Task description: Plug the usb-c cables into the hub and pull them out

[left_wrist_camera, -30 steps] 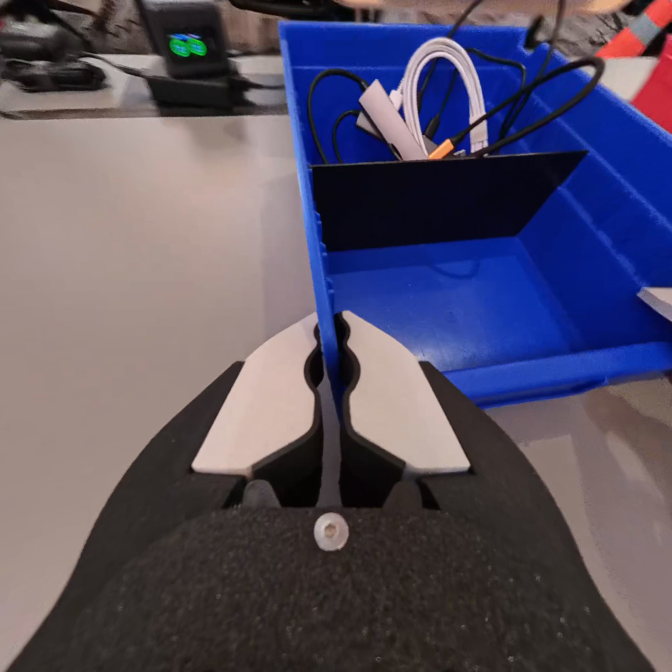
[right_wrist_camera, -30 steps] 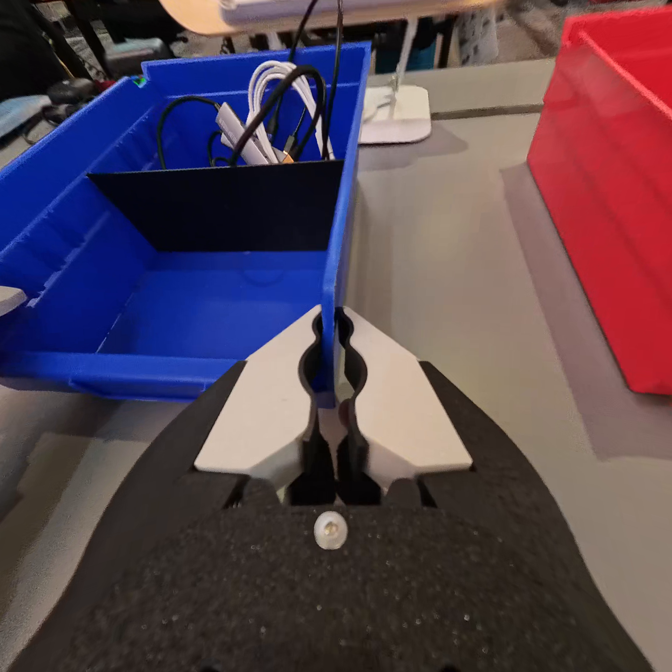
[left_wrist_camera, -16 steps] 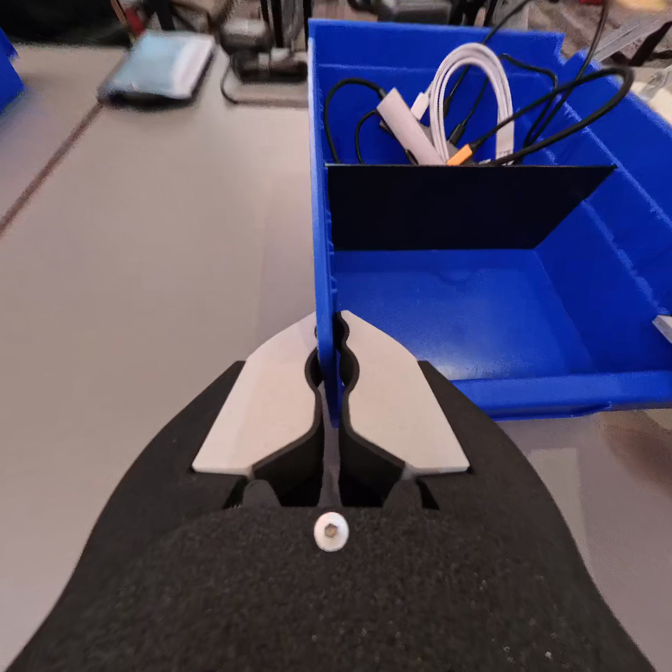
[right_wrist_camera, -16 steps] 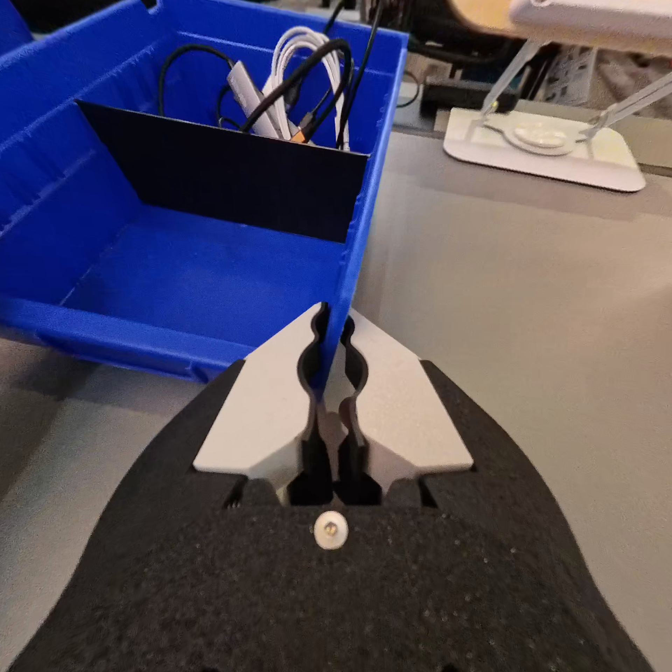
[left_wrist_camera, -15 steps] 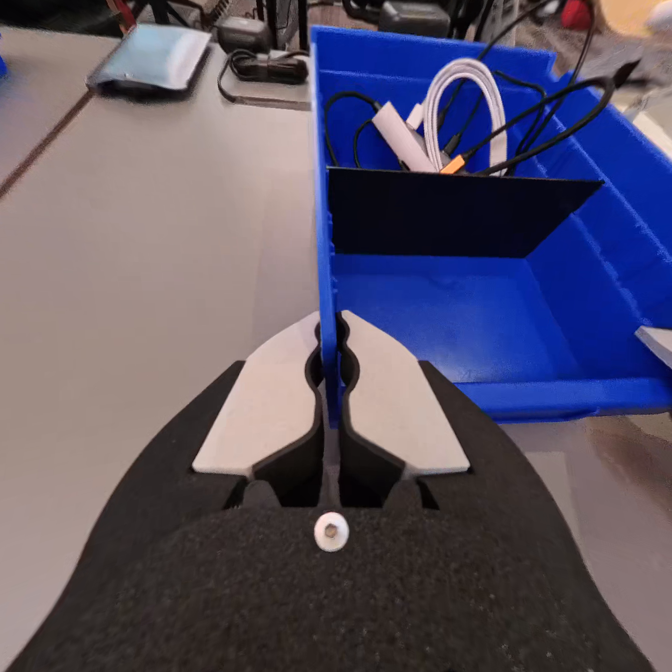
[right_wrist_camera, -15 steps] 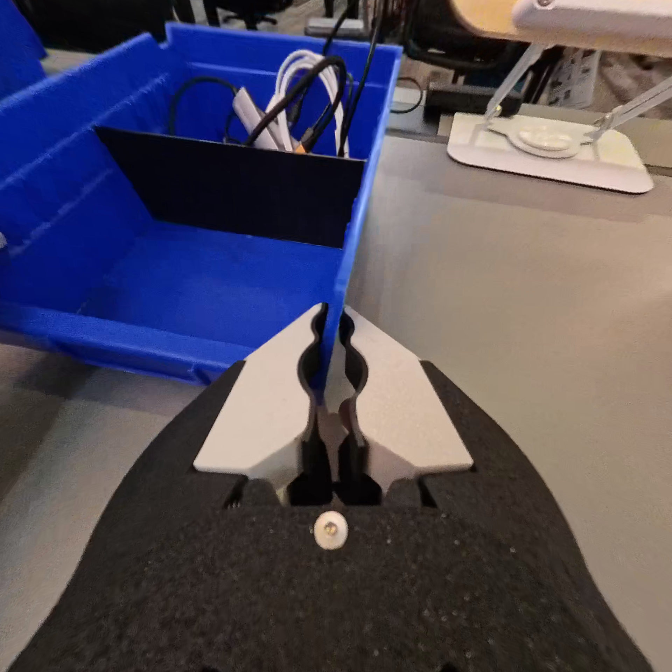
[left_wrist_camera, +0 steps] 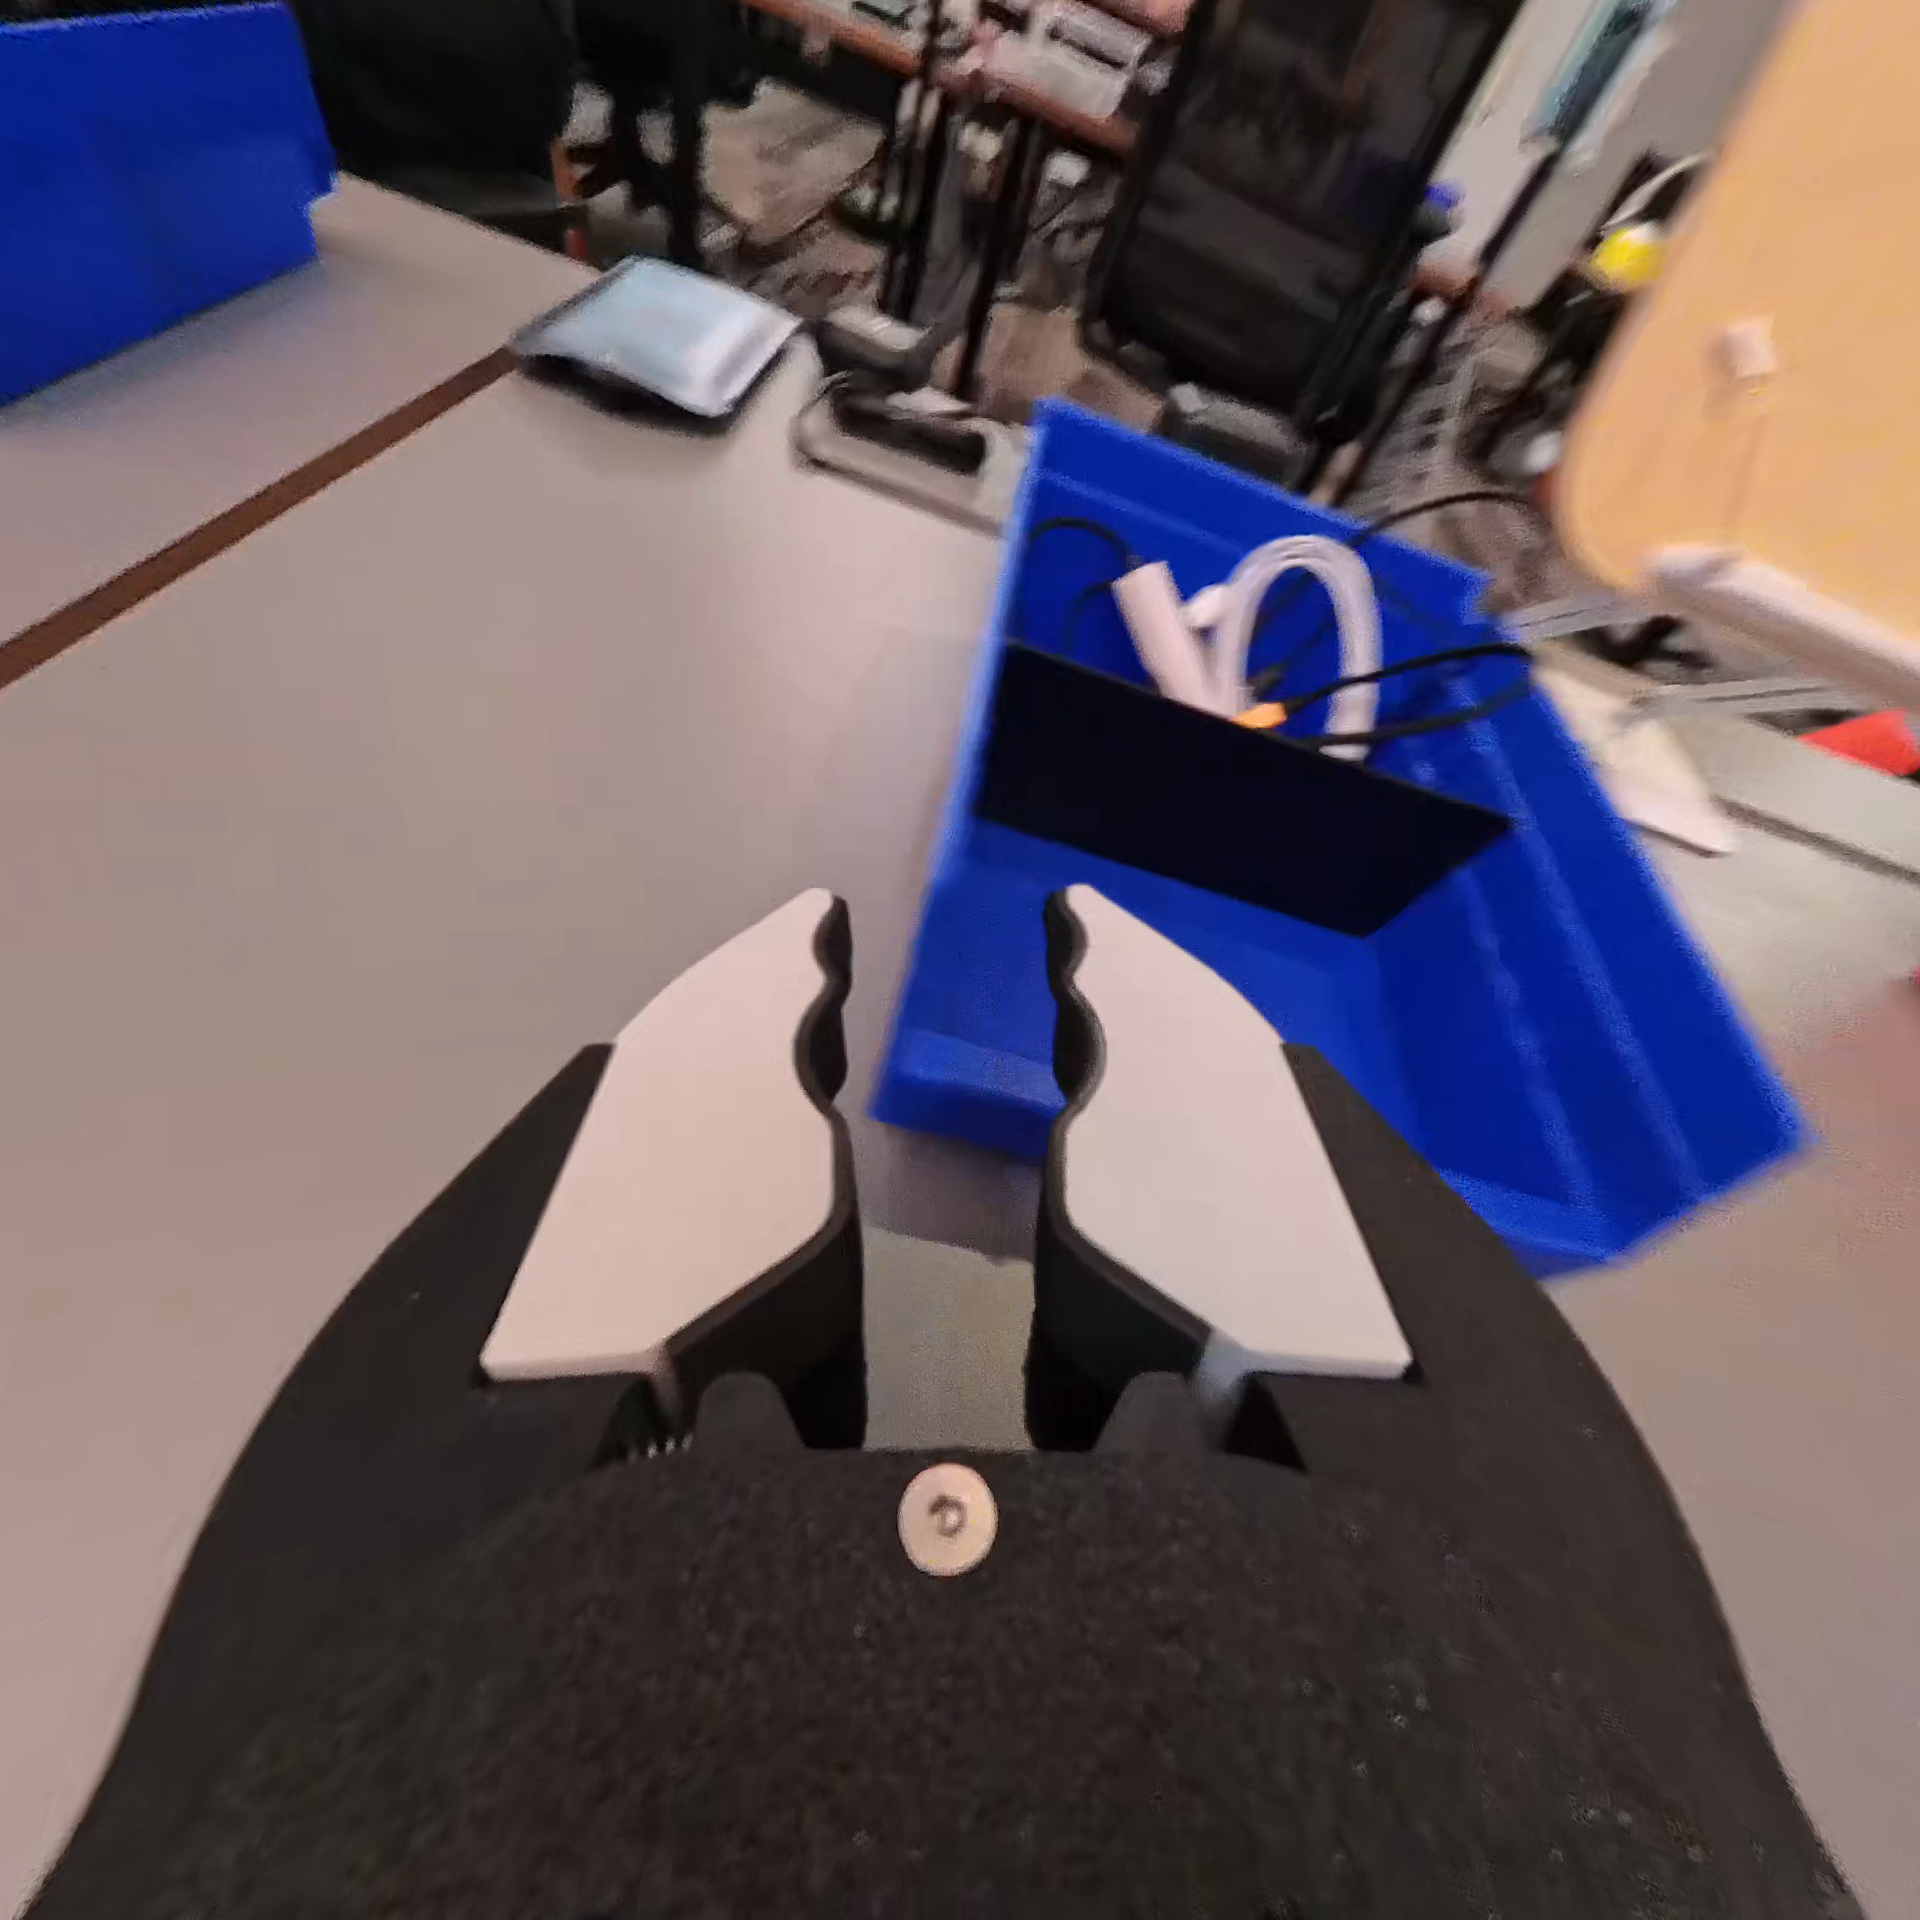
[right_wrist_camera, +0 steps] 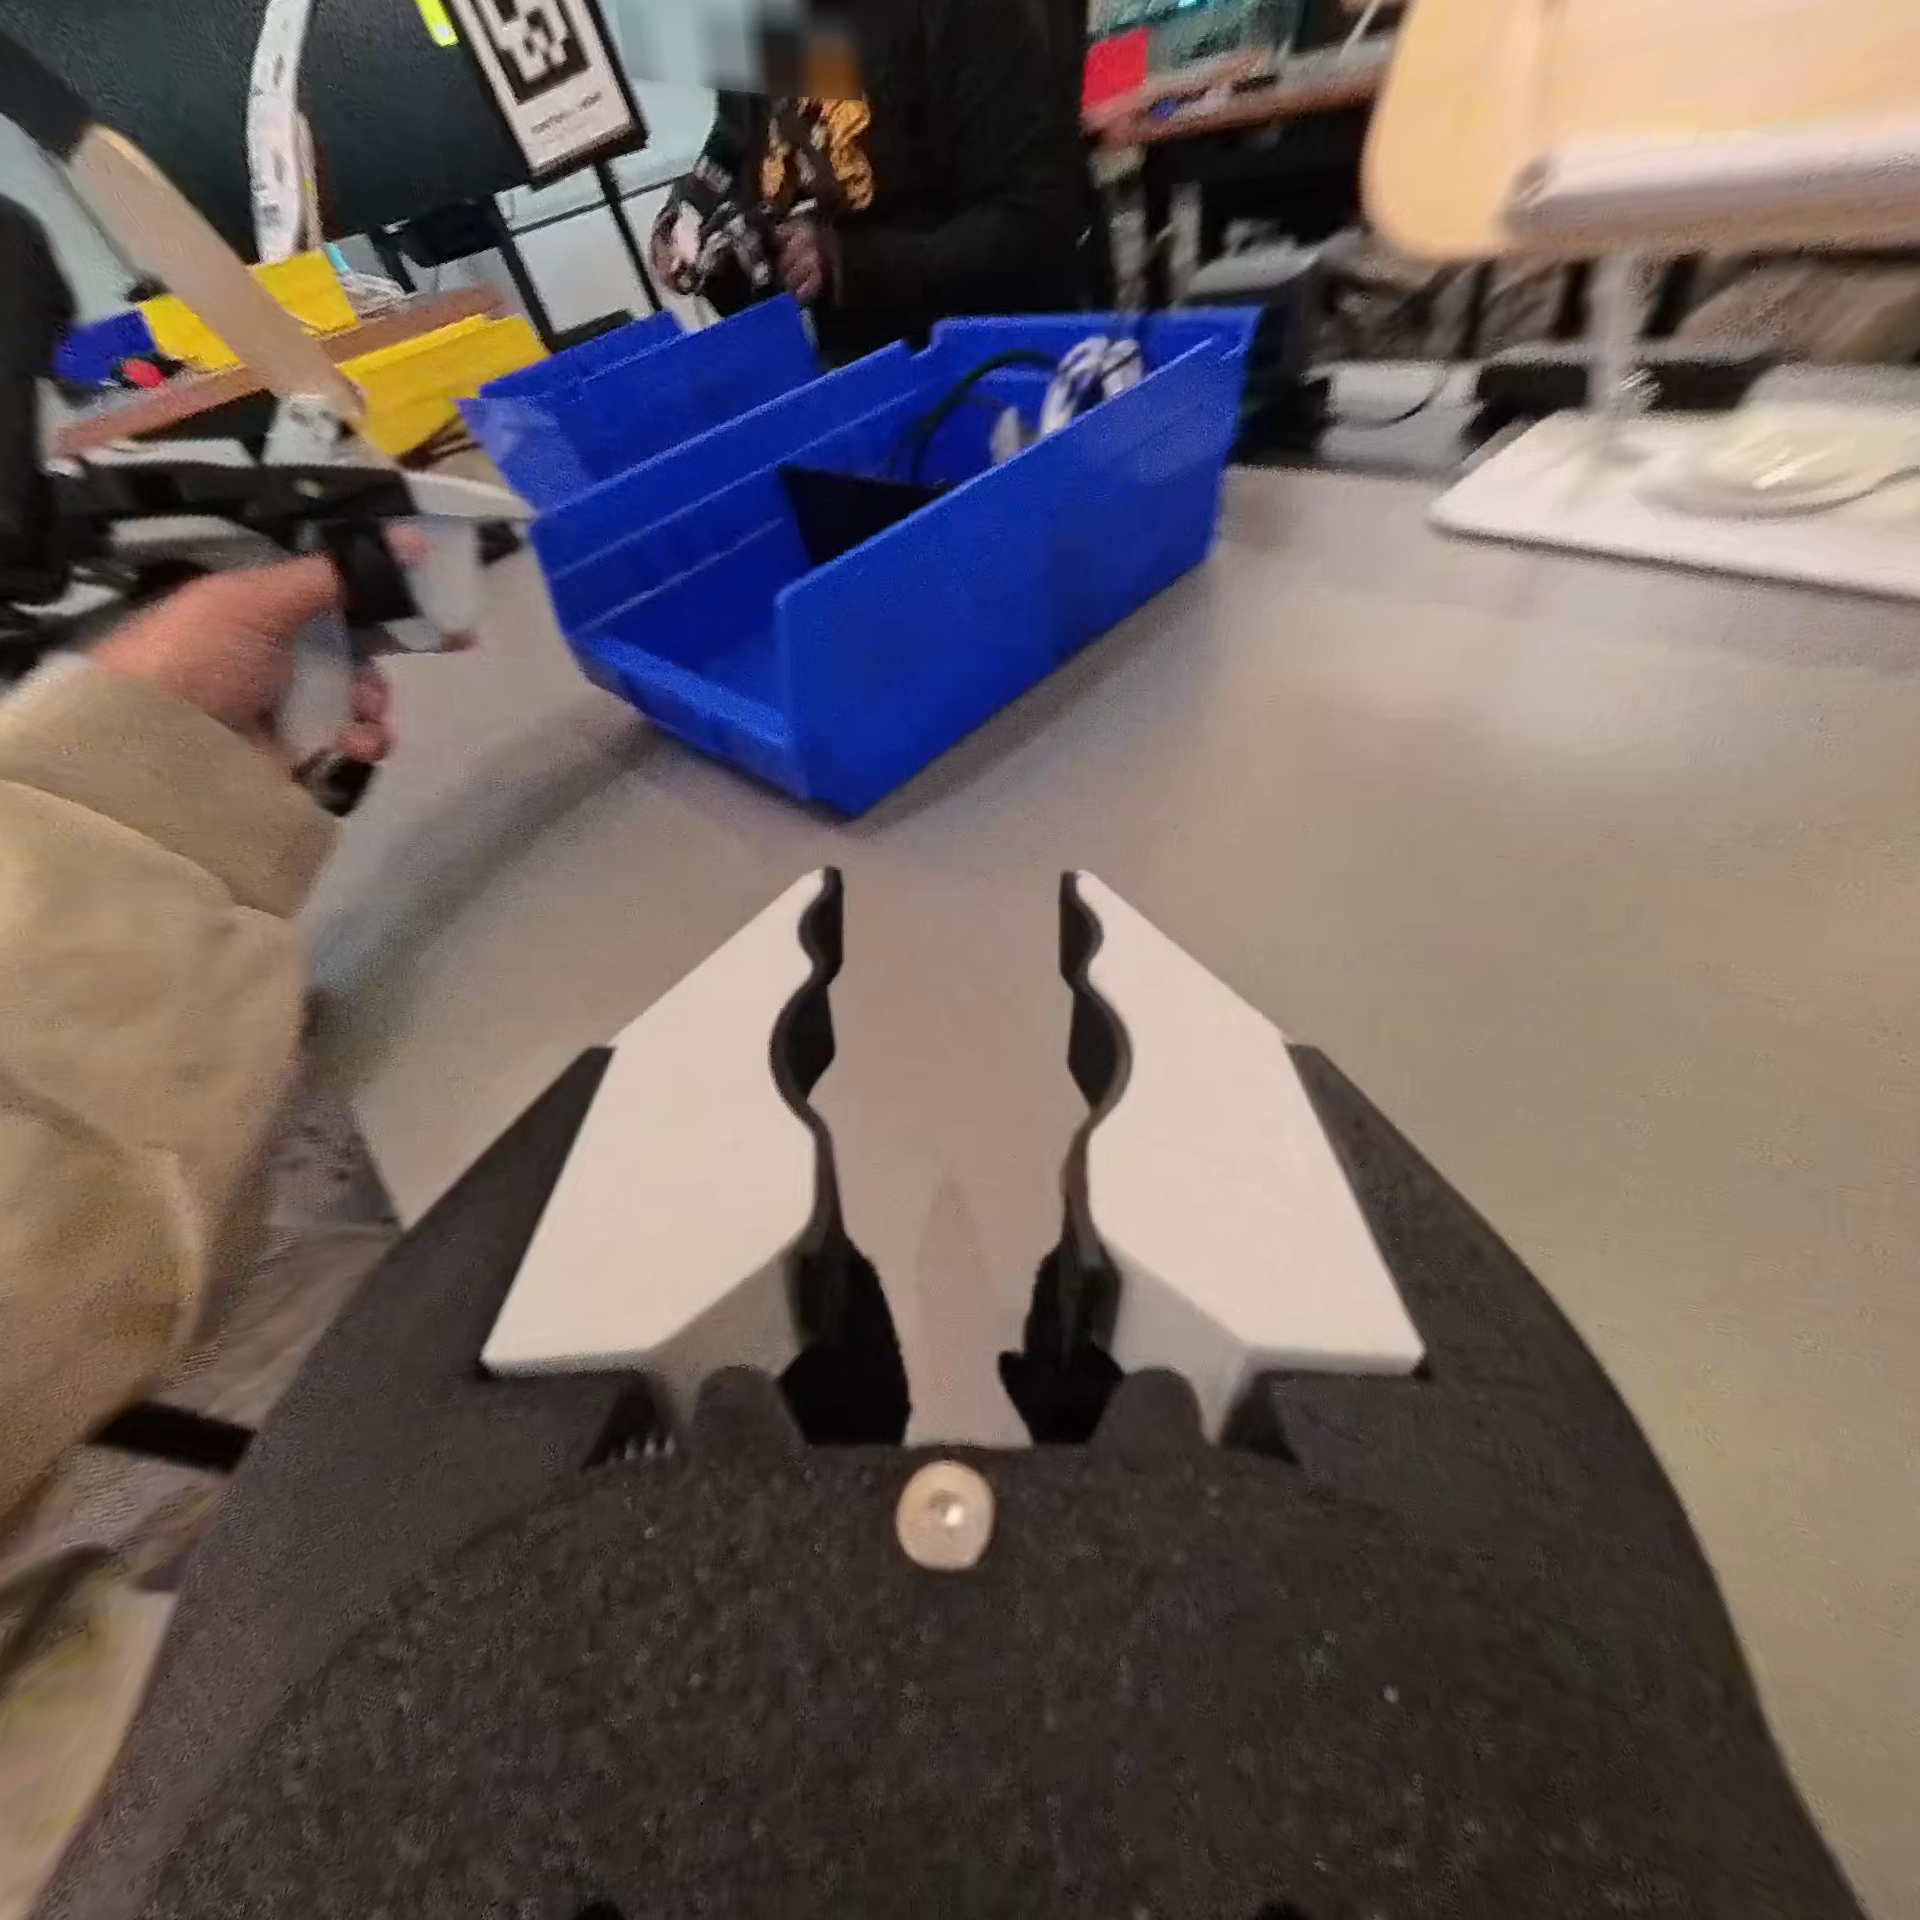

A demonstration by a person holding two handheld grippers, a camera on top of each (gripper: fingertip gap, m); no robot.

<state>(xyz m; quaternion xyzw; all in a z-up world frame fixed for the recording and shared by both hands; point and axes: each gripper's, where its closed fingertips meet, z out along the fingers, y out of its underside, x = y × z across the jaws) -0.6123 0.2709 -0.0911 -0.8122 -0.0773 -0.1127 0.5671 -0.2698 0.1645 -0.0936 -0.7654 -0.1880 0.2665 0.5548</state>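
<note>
A blue bin (left_wrist_camera: 1538, 1049) stands on the grey table, split by a black divider (left_wrist_camera: 1226, 800). Behind the divider lie a grey hub (left_wrist_camera: 1153, 623), a coiled white cable (left_wrist_camera: 1340, 613) and black cables (left_wrist_camera: 1423, 670), one with an orange plug (left_wrist_camera: 1262, 715). My left gripper (left_wrist_camera: 945, 914) is open and empty, just before the bin's near left corner. My right gripper (right_wrist_camera: 948, 891) is open and empty over bare table, well back from the bin (right_wrist_camera: 935, 623). The left gripper also shows in the right wrist view (right_wrist_camera: 447, 520), held by a hand left of the bin.
A person's beige sleeve (right_wrist_camera: 114, 935) fills the left of the right wrist view. A white lamp base (right_wrist_camera: 1704, 499) sits to the right of the bin. A grey pouch (left_wrist_camera: 665, 338) and a second blue bin (left_wrist_camera: 145, 187) lie far left. People stand behind the table. The grippers' ends are close to 35 cm from one another. The right gripper is farther from the grey hub (left_wrist_camera: 1153, 623), some 40 cm, than the left, some 25 cm.
Both grippers let go of the bin's side walls, opened and pulled back from it. The bin now sits on the table, turned at an angle.
</note>
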